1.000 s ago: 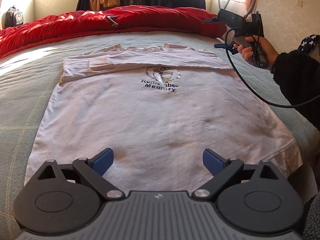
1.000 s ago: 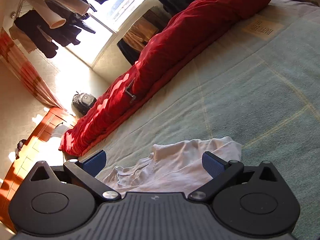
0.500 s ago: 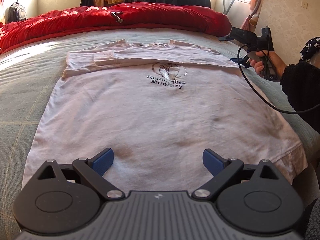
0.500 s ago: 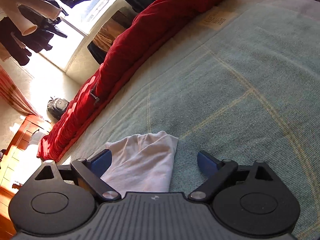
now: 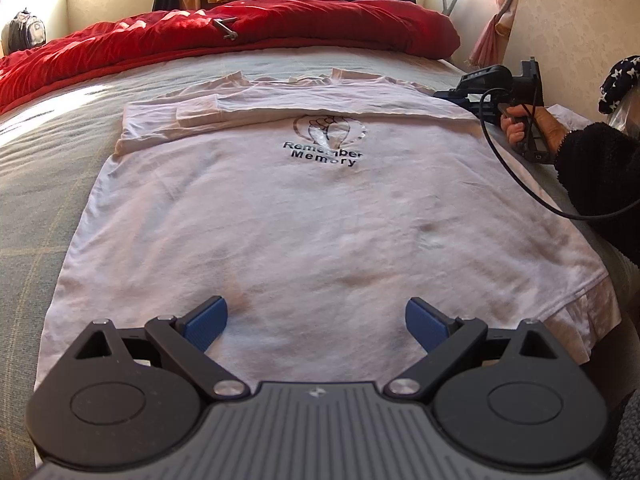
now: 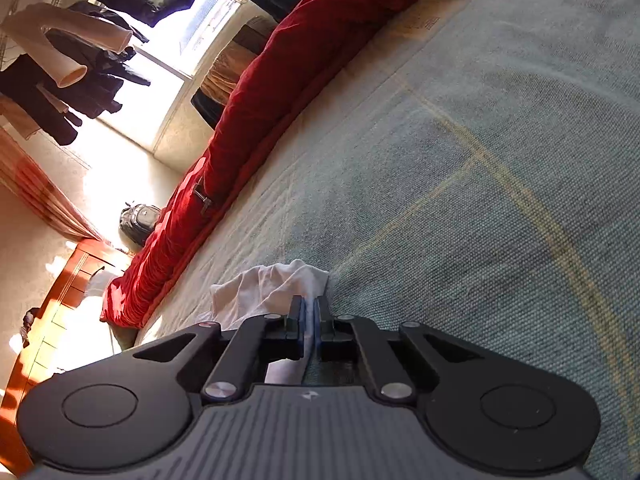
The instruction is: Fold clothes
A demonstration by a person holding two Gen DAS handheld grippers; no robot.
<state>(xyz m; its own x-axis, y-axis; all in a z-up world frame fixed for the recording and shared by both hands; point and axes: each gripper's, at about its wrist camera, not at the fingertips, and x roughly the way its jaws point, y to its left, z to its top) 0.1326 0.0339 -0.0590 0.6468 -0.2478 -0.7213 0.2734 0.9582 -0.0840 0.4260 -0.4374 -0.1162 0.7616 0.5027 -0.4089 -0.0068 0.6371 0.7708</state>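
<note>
my right gripper pinches shirt shoulder edge | my left gripper spread wide above hem | lift evenly, avoid dragging

One white T-shirt. One red duvet. One grey-green bedspread. One backpack. Two grippers: left gripper, right gripper. One wooden dresser. Hanging garments: several, number unclear.

The white T-shirt spread on the bed reads "Remember Memory" in black letters under a fist emblem; a label on the bedsheet is too blurred to read.
</note>
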